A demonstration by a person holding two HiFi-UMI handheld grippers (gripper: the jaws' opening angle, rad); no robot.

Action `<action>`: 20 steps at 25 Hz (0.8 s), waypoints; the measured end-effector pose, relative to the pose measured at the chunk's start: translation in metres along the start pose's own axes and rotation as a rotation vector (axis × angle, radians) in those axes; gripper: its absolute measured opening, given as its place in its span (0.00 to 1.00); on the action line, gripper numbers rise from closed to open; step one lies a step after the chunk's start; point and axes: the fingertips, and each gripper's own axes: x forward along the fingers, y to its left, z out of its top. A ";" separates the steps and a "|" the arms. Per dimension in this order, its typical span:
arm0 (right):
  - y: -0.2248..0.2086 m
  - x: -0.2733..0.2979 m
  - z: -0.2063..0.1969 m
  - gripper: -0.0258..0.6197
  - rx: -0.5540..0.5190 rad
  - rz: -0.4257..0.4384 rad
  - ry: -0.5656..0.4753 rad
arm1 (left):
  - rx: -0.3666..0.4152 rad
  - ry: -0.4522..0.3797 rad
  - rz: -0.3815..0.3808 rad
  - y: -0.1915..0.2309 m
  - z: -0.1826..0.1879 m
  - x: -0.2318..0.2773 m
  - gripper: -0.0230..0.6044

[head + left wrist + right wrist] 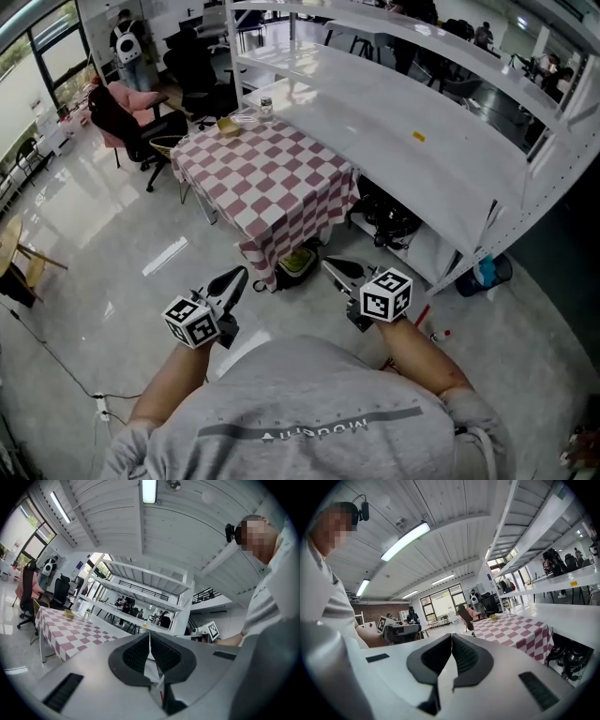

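Observation:
I hold both grippers low in front of my body, over the grey floor. My left gripper (240,273) is shut with nothing between its jaws; its dark pads (138,652) meet at the tip. My right gripper (327,264) is also shut and empty, its pads (464,654) pressed together. Both point toward a table with a red-and-white checked cloth (264,174), about a step ahead. On the table's far end stand a small yellow box (227,125) and a glass jar (266,106). From the right gripper view I see the left gripper (401,631) beside it.
A long white shelf unit (412,141) runs along the right of the table, with dark gear (389,220) beneath it. A yellow-green bag (298,263) lies under the table's near end. Black office chairs (192,70) and a pink-draped chair (131,108) stand beyond.

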 end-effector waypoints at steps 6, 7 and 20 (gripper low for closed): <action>-0.010 0.006 0.003 0.08 -0.009 0.057 0.016 | -0.007 0.000 0.030 -0.009 -0.005 0.007 0.07; -0.011 0.010 0.004 0.08 -0.011 0.064 0.019 | -0.008 0.000 0.040 -0.006 -0.005 0.005 0.07; -0.047 0.108 0.017 0.08 0.008 0.029 0.031 | -0.052 -0.018 0.016 0.101 0.006 0.008 0.07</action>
